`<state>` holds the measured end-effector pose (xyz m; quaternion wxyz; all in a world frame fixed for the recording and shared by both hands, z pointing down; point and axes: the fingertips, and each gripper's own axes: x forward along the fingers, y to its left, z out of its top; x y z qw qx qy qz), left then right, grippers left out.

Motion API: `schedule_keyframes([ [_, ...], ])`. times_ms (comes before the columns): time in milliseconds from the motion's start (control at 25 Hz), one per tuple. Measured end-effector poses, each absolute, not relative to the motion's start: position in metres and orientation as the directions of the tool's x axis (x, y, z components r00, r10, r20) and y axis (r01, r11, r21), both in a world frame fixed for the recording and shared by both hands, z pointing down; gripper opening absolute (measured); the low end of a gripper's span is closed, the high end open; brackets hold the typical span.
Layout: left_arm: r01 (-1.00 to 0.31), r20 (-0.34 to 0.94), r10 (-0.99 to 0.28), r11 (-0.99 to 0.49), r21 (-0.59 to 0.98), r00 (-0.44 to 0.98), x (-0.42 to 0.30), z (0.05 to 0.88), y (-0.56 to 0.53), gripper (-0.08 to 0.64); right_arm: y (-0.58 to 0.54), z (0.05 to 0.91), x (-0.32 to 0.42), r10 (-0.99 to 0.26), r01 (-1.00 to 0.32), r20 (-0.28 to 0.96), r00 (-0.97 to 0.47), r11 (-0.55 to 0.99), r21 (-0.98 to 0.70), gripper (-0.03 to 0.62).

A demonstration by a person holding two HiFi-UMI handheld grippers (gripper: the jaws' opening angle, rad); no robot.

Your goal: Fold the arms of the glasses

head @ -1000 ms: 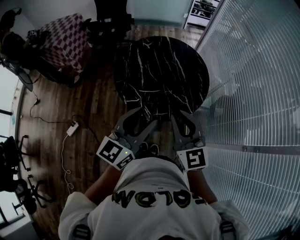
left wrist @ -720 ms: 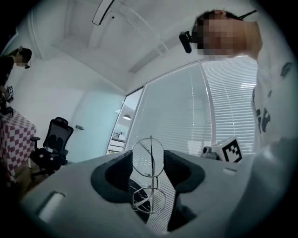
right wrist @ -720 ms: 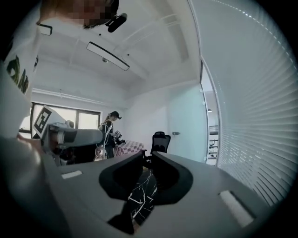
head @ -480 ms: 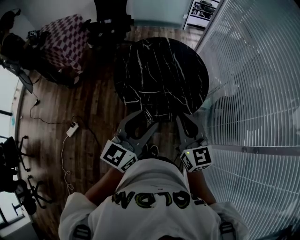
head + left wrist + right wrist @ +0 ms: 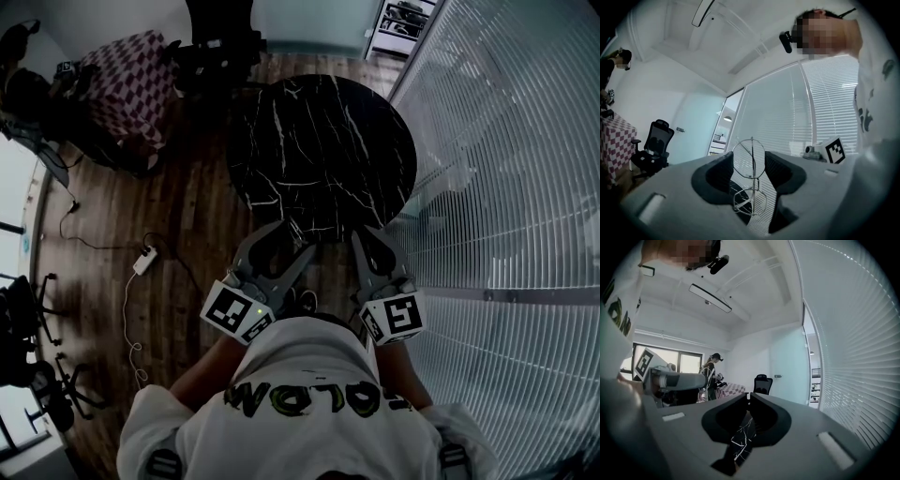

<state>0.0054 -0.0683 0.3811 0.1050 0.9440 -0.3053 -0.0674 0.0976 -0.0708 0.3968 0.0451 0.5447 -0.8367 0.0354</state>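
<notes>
Both tools have drifted slightly rightward and otherwise hold their pose by the person's chest. The glasses (image 5: 749, 177) stand on end, one lens above the other, pinched in the left tool (image 5: 298, 236) at the near edge of the black marble table (image 5: 323, 141). The right tool (image 5: 364, 234) hovers alongside, jaws pressed together on nothing.
</notes>
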Motion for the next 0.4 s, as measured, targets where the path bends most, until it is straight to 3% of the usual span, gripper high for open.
schedule_keyframes([
  [400,-0.550,-0.073,-0.580,-0.799,0.241,0.811,0.0063,0.3792,-0.0679,0.213,-0.0663,0.3906,0.0968,-0.919,-0.919,0.118,-0.375,0.386,0.082,0.023],
])
